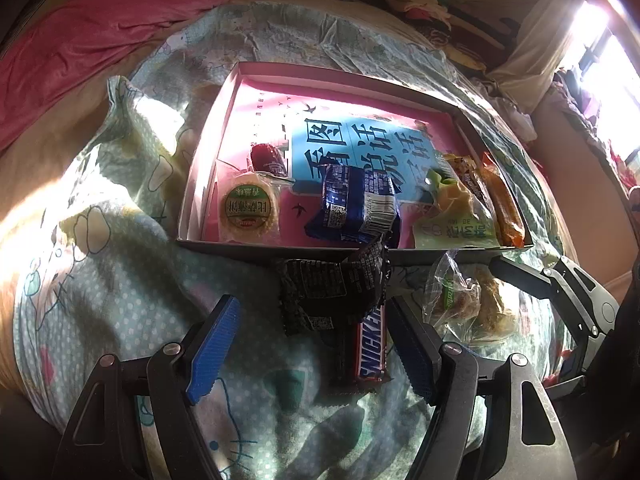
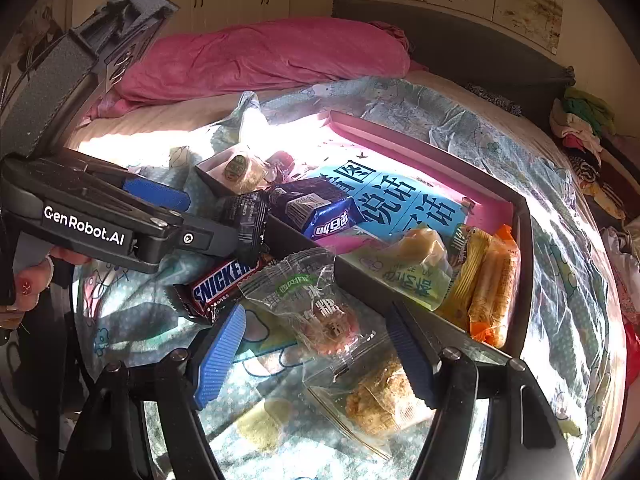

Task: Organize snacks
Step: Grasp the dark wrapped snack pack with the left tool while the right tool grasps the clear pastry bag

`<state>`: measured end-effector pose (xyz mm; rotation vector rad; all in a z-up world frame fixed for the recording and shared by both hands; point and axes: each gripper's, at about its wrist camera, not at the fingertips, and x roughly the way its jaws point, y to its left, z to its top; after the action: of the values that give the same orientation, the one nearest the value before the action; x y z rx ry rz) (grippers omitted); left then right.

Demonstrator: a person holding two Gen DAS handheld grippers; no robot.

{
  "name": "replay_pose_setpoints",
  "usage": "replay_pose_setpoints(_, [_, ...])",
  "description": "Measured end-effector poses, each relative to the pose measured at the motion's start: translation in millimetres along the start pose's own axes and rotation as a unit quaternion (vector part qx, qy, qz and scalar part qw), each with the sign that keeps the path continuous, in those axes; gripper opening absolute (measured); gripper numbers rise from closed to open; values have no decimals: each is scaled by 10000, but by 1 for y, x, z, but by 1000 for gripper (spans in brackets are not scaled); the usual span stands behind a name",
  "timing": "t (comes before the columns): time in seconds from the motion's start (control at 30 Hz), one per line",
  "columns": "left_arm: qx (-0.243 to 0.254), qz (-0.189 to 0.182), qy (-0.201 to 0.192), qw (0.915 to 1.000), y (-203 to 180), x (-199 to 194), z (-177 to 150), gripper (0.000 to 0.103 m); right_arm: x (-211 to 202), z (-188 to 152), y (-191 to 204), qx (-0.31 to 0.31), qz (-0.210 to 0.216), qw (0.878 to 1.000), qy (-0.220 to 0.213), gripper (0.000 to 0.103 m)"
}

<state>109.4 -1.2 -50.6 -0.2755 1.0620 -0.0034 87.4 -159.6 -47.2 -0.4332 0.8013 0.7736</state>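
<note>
A pink-lined box (image 1: 224,120) (image 2: 520,248) on the bed holds a round green-label cake (image 1: 251,210), a blue packet (image 1: 360,204) (image 2: 320,212), a green pouch (image 1: 452,216) and orange bars (image 1: 502,200) (image 2: 492,280). In front of it lie a black packet (image 1: 332,284) (image 2: 244,220), a Snickers bar (image 1: 372,344) (image 2: 220,284) and clear-wrapped snacks (image 1: 464,300) (image 2: 320,312). My left gripper (image 1: 316,344) (image 2: 200,220) is open around the black packet and Snickers. My right gripper (image 2: 316,340) is open around the clear-wrapped snacks; only part of it (image 1: 560,292) shows in the left wrist view.
A pale blue cartoon-print quilt (image 1: 100,280) covers the bed. A pink duvet (image 2: 260,56) lies by the headboard. Clothes (image 2: 580,128) are piled at the far right side. A bright window (image 1: 612,52) is at right.
</note>
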Motion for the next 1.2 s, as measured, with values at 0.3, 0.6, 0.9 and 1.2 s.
replay_pose_setpoints(0.3, [-89,-72,70,9999,-1,9,3,77,15,0,13,-367,-233,9990,136,65])
replay_pose_setpoints(0.6, [-351,-216,214,9989,2,20,7,77,22,0,7,-177,-191,9995,188,44])
replay_pose_setpoints(0.9, [-577,-444,259,9970,3,26,9,64,4,3,-26,1053,586,9925,-221,42])
replay_pose_setpoints(1.2, [-348,-485,49,9982,-3,14,8,49,-17,3,-58,1908,812,9754,-750,42])
